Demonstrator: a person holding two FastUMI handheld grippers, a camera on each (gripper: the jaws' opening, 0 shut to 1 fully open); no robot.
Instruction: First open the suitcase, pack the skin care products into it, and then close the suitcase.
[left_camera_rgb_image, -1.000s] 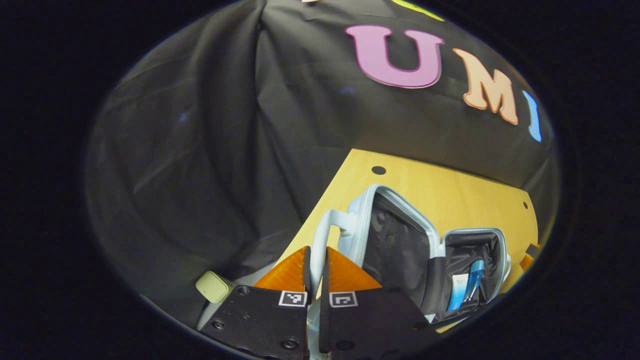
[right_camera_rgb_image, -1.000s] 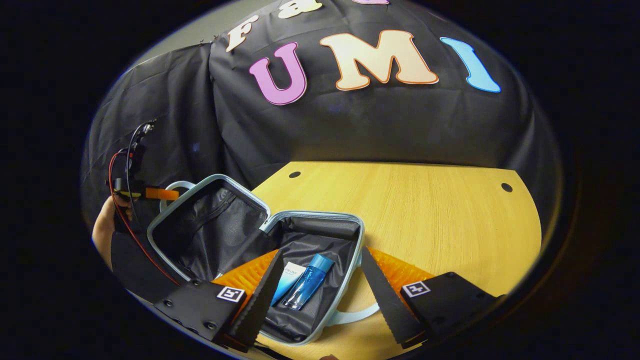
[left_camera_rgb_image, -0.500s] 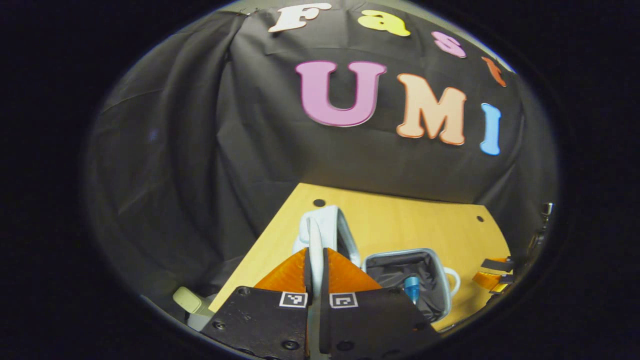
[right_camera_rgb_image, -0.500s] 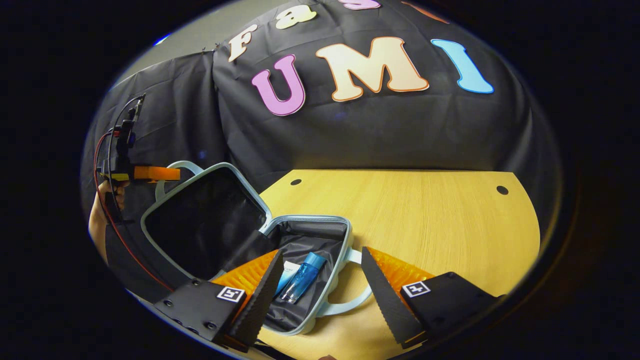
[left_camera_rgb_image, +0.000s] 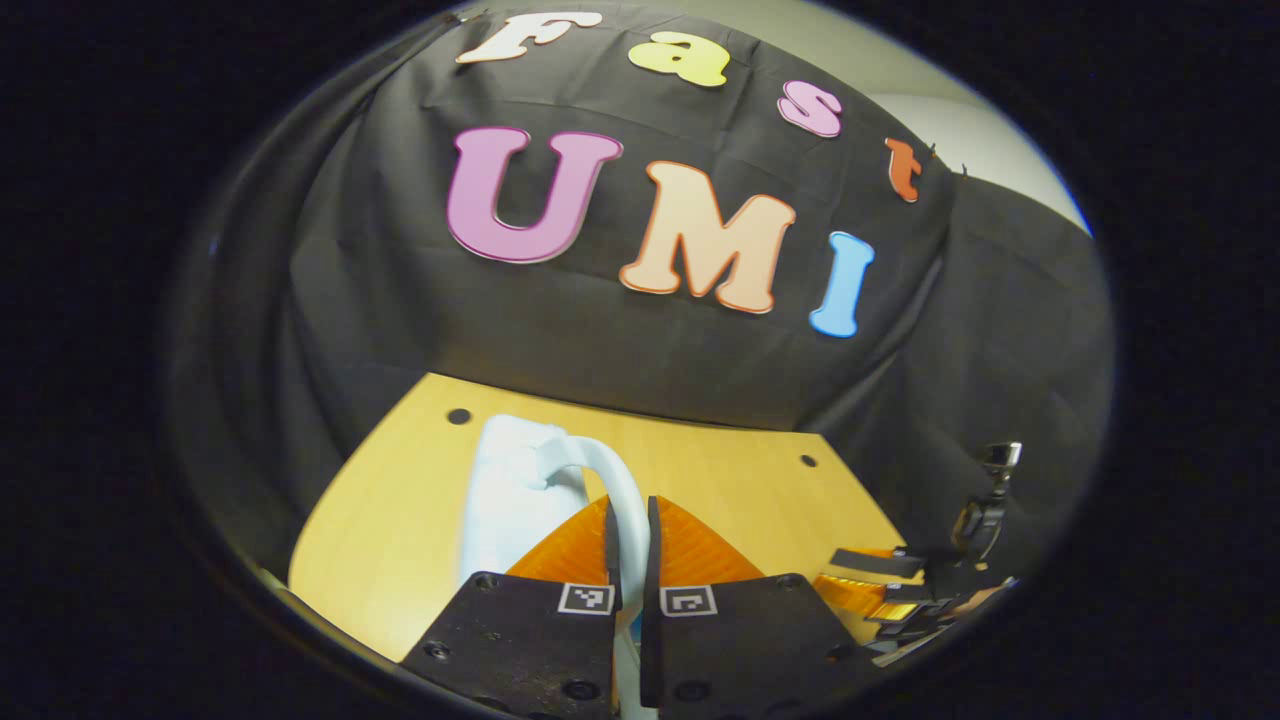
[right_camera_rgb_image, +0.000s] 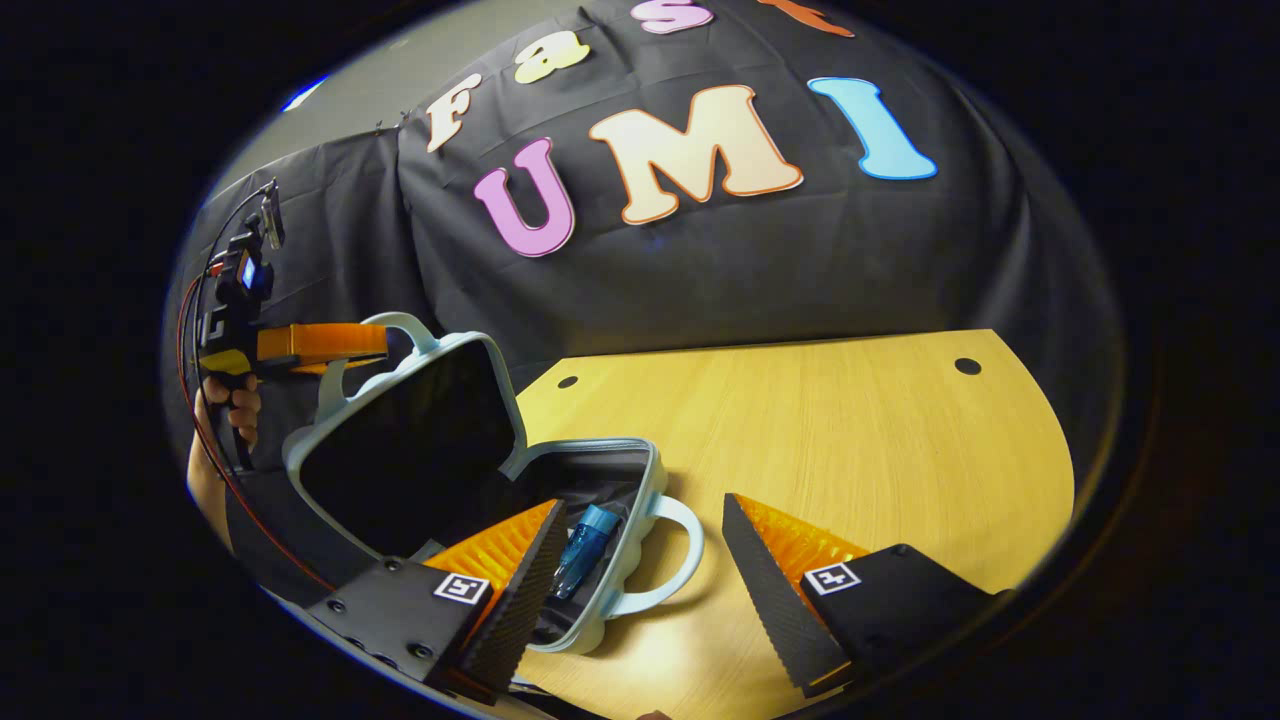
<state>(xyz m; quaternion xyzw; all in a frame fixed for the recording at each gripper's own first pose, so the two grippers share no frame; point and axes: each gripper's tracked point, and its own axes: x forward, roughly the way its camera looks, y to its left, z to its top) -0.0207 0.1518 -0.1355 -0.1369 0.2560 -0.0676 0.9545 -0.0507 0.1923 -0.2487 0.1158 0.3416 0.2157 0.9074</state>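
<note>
Gripping one lid handle (left_camera_rgb_image: 625, 500), left claw (left_camera_rgb_image: 628, 520) clamped; right claw (right_camera_rgb_image: 640, 560) wide open, empty; one blue bottle (right_camera_rgb_image: 583, 535) inside suitcase (right_camera_rgb_image: 600, 480).

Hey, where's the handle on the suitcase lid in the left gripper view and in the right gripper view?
Left gripper view: lid handle low centre, pinched between the left gripper fingers.
Right gripper view: lid handle upper left, above the raised lid, at the far gripper's orange fingers.
Shared landmark: wooden table.
</note>
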